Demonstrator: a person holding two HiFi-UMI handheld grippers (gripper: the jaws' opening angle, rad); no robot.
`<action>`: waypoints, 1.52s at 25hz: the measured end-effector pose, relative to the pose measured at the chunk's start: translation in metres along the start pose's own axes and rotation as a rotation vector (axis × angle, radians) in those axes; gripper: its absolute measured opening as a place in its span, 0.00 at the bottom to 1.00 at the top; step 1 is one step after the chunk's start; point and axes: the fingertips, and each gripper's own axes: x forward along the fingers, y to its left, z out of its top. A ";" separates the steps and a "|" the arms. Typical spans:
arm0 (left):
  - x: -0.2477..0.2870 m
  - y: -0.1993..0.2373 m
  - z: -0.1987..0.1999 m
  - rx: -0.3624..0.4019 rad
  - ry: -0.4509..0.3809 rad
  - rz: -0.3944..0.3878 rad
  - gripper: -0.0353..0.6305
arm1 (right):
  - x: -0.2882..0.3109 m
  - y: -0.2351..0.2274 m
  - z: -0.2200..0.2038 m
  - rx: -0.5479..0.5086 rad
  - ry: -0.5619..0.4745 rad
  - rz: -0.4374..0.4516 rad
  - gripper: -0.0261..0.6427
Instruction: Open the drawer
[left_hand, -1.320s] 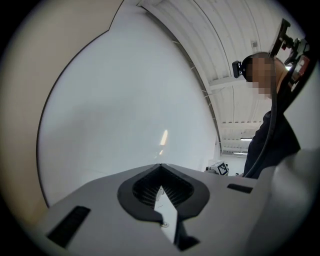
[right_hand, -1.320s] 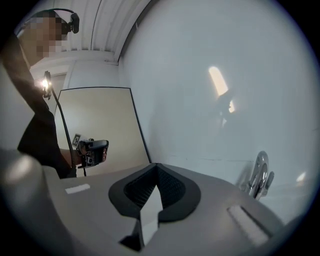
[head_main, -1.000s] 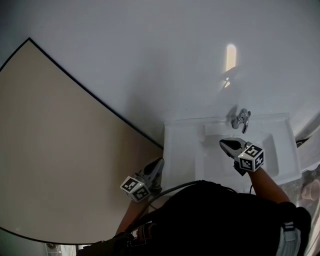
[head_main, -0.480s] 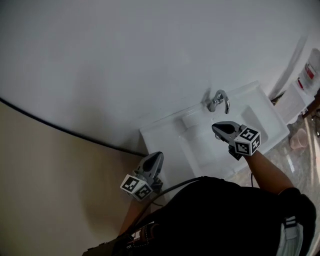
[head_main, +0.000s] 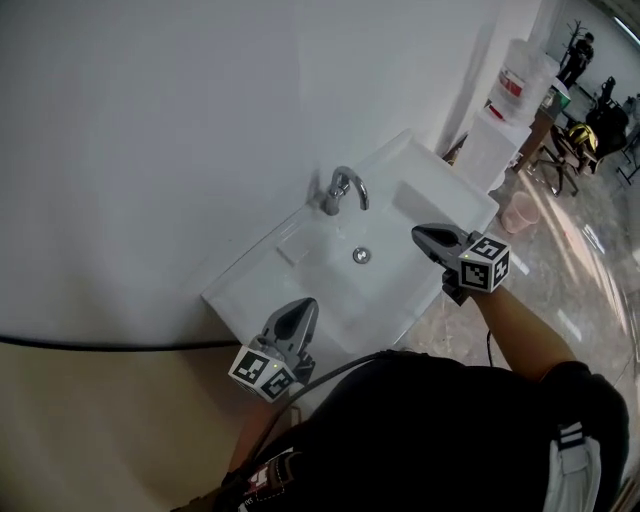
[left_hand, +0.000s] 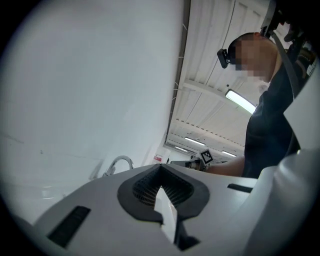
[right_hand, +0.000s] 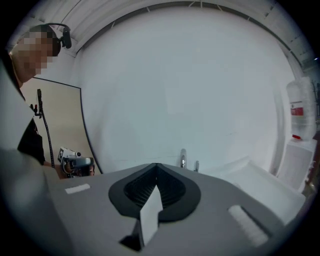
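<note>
I'm standing at a white washbasin (head_main: 243, 290) fixed to the white wall (head_main: 150, 130), with the tap (head_main: 343, 188) at its back edge and the drain (head_main: 361, 256) in the middle of the bowl. No drawer shows in any view. If there is one under the basin, the basin top and my own body hide it, so I can't say where its front or handle is.

The left gripper (head_main: 304, 304) hovers at the basin's front left corner. Its jaws are pressed together and nothing is between them, which its own view confirms. The right gripper (head_main: 419, 234) hangs over the front right edge, pointing across the bowl. Its jaws are closed tight too, with only bare pads meeting. Neither tool touches anything.

Off past the right end I see a pink cup (head_main: 517, 212) on the floor and a water dispenser (head_main: 520, 75) against the wall.

As I judge it, the task hasn't begun: no handle found, nothing gripped, nothing pulled. What's left is everything: find the drawer front, spread a pair of jaws, take the handle and draw it out
</note>
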 end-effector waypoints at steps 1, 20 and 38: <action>0.007 -0.006 -0.002 -0.002 0.005 -0.020 0.05 | -0.012 -0.008 0.000 0.011 -0.007 -0.026 0.04; 0.199 -0.165 -0.123 0.020 0.193 -0.187 0.05 | -0.207 -0.221 -0.071 0.113 -0.083 -0.236 0.04; 0.372 -0.231 -0.384 -0.081 0.420 -0.170 0.05 | -0.245 -0.350 -0.266 0.129 0.023 -0.160 0.04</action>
